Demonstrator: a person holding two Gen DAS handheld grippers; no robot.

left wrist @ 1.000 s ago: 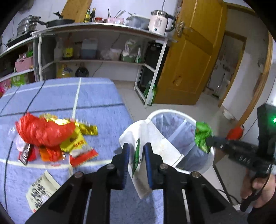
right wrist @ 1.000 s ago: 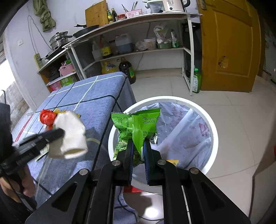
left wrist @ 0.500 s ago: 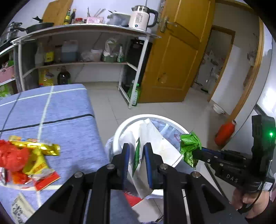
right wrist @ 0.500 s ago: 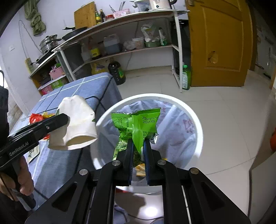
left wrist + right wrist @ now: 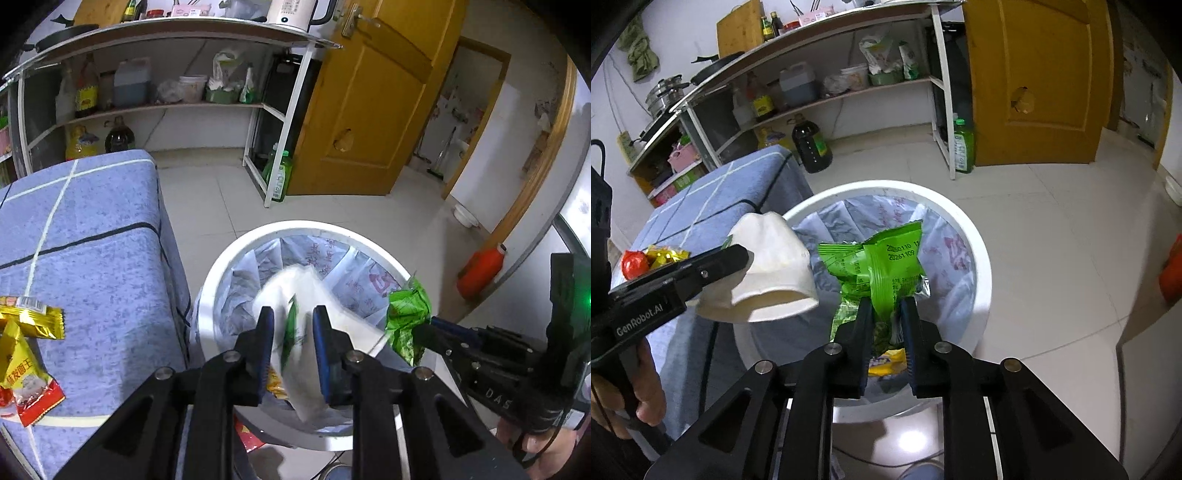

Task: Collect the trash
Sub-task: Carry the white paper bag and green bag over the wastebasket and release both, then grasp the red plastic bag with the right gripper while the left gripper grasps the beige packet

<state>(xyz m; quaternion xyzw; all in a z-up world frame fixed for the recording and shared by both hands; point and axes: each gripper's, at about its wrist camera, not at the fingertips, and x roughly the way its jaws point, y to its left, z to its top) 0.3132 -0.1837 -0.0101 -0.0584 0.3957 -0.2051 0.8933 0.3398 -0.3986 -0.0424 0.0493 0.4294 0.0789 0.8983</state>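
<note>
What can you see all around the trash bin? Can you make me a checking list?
Surface: blue checked tablecloth, partly covered.
Job's things: white paper cup and green wrapper, both over the lined white bin.
Clutter: snack packets and a red bag lie on the cloth.
Grippers: left gripper and right gripper jaws have just been opening; cup and wrapper sit loosely between them.
Cables: thin dark cable beside the cloth.
Surroundings: shelves with bottles, yellow door, tiled floor.

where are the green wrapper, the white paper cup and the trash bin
green wrapper (image 5: 886, 264), right wrist view, on its printed front above the gripper.
white paper cup (image 5: 775, 273), right wrist view, on its crushed side wall.
trash bin (image 5: 979, 258), right wrist view, on its white rim, right side.
</note>
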